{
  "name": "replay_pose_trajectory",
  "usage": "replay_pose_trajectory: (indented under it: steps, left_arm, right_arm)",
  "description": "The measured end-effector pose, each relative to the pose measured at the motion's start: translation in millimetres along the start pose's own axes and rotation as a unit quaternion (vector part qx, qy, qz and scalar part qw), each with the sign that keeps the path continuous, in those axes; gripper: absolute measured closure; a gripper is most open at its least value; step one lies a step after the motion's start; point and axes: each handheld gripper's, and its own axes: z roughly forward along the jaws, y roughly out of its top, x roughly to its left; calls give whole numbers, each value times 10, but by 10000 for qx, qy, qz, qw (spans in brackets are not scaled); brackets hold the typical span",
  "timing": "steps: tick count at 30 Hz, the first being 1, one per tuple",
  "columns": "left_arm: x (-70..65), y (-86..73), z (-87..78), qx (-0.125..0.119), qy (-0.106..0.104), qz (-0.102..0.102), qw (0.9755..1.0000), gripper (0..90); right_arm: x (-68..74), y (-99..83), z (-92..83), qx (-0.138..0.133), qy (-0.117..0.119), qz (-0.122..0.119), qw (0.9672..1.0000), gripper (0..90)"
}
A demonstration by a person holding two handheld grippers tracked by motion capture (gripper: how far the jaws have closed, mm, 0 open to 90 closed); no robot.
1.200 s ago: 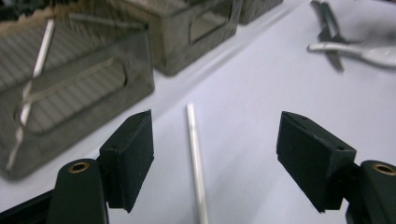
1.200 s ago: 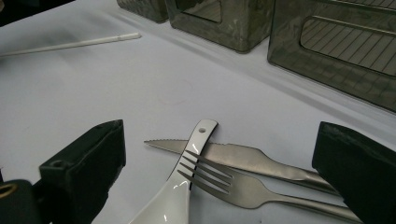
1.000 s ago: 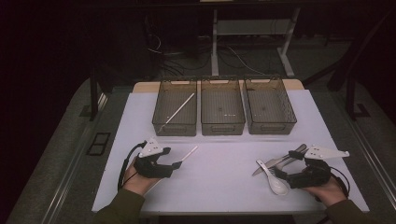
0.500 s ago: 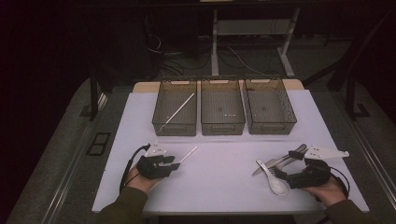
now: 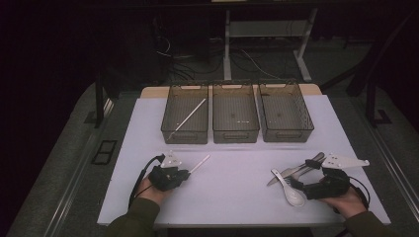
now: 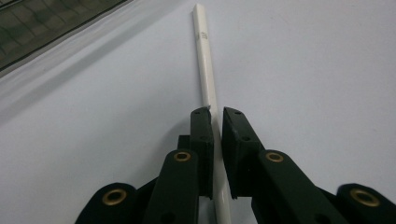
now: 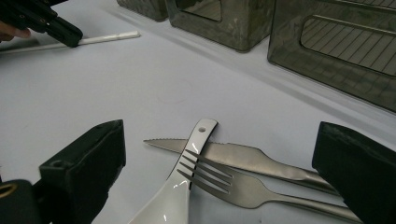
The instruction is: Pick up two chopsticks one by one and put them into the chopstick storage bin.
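Note:
A white stick (image 6: 204, 65) lies on the white table sheet. My left gripper (image 6: 215, 115) is shut on its near end, and the stick (image 5: 200, 164) points away toward the bins, past the gripper (image 5: 182, 174). At the front right, a white spoon (image 5: 292, 194), a metal fork (image 7: 243, 186) and a metal knife (image 7: 243, 156) lie crossed in a small pile. My right gripper (image 7: 224, 144) stands wide open over them, one jaw on either side, holding nothing. It sits just right of the pile (image 5: 302, 187).
Three dark mesh bins stand in a row at the back: left bin (image 5: 185, 134), middle bin (image 5: 235, 134), right bin (image 5: 287, 134). A second white stick (image 5: 190, 116) lies in the left one. The white sheet (image 5: 232, 182) covers the table between the hands.
My left gripper slid right and forward to the white stick's near end and shut on it. The right gripper stayed still and open over the cutlery.

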Motion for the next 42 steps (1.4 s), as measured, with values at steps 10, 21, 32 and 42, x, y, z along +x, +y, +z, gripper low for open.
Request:
replay_pose_trajectory:
  steps: [10,21,32,42]
  left_arm:
    - [-15,44,0,123,85,-9,9999,835]
    - [-27,70,-72,-47,63,-98,9999,836]
    - [-4,119,-193,-433,-70,-192,9989,836]
    - [41,166,-274,-648,-151,-394,9970,835]
  right_arm:
    - [1,1,-2,-2,11,5,10000,28]
    - [52,-19,93,-4,-38,-3,10000,28]
    - [37,-21,133,35,-58,14,10000,28]
    - [33,-20,127,26,-59,15,10000,28]
